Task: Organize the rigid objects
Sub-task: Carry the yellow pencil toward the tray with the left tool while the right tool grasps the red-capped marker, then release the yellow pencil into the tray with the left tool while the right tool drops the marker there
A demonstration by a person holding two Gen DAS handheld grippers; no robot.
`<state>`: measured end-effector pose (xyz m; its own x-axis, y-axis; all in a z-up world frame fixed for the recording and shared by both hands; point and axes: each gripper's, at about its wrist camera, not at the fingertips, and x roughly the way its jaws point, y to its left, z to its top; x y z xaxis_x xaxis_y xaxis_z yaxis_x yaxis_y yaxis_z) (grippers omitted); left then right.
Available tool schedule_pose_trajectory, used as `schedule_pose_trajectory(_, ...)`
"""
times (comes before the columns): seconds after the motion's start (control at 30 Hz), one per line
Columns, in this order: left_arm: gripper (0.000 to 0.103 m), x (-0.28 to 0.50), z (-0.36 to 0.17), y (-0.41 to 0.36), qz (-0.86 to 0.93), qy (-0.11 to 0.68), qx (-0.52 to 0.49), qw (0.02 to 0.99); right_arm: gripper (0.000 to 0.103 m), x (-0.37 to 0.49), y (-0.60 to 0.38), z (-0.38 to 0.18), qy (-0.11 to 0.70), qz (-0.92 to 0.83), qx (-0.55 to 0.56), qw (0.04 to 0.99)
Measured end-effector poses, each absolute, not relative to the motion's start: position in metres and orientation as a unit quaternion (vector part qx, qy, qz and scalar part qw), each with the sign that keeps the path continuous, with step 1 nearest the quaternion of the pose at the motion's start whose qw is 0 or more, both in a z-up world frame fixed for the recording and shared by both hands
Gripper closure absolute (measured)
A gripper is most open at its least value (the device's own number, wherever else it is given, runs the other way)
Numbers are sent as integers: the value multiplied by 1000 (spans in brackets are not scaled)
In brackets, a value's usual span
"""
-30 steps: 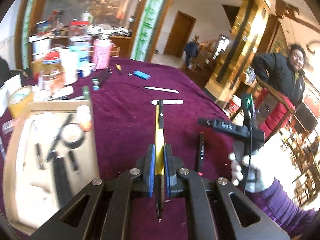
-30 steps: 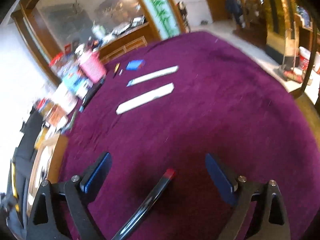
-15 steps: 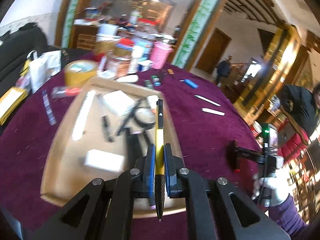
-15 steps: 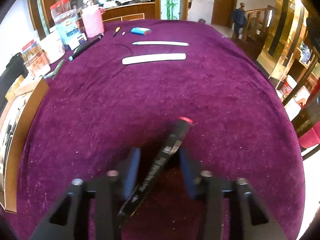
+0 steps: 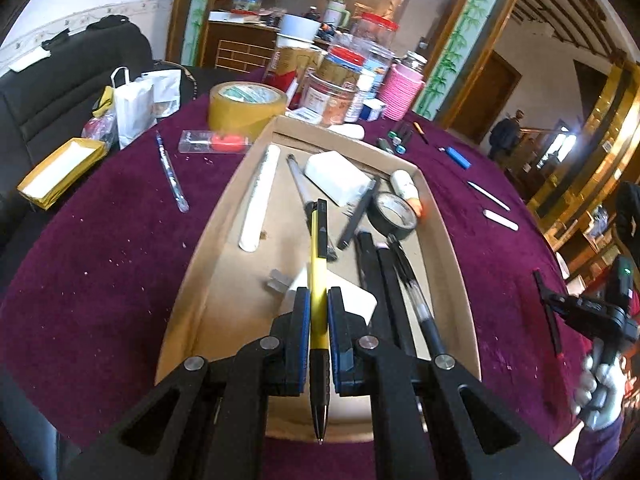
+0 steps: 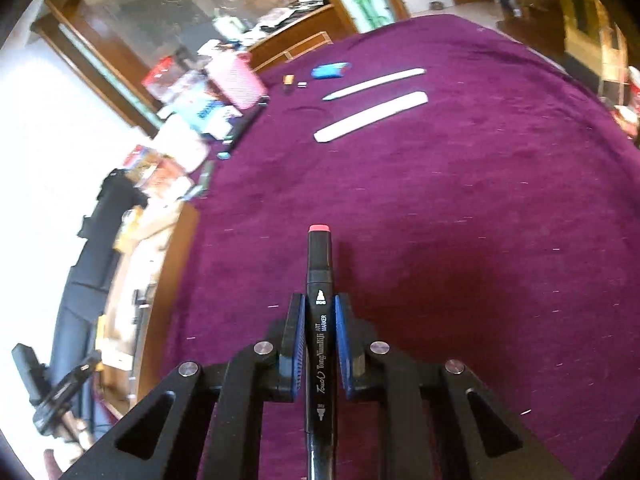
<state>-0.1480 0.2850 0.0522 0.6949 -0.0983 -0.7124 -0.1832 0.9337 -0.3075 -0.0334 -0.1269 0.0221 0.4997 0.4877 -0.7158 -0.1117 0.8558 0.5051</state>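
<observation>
The left gripper (image 5: 319,312) grips a yellow pen (image 5: 318,280) above the tray (image 5: 192,292); best lower it onto bare cardboard before letting go. The right gripper (image 6: 319,320) is closing on a marker (image 6: 319,300) over the cloth (image 6: 480,200).

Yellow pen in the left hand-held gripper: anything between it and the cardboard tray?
Nothing visible blocks it. The left hand-held gripper holds the yellow pen directly over the cardboard tray. The floor below is crowded: white card, black pens.
</observation>
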Motion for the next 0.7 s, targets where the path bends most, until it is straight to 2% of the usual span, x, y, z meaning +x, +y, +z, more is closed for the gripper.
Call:
schedule_pose_trajectory(0.37, 92, -126, 44, 301, 78, 427, -146, 889, 87, -42, -67, 56, 459, 275, 194, 822)
schedule_pose_trajectory(0.43, 81, -131, 44, 301, 71, 422, -154, 891, 87, -41, -50, 62, 460, 296, 191, 815)
schedule_pose_trajectory(0.5, 51, -140, 50, 305, 62, 405, -172, 896, 87, -40, -29, 68, 462, 324, 188, 804)
schedule_pose_trajectory(0.7, 44, -167, 73, 314, 53, 351, -199, 913, 87, -39, 40, 72, 480, 389, 165, 769)
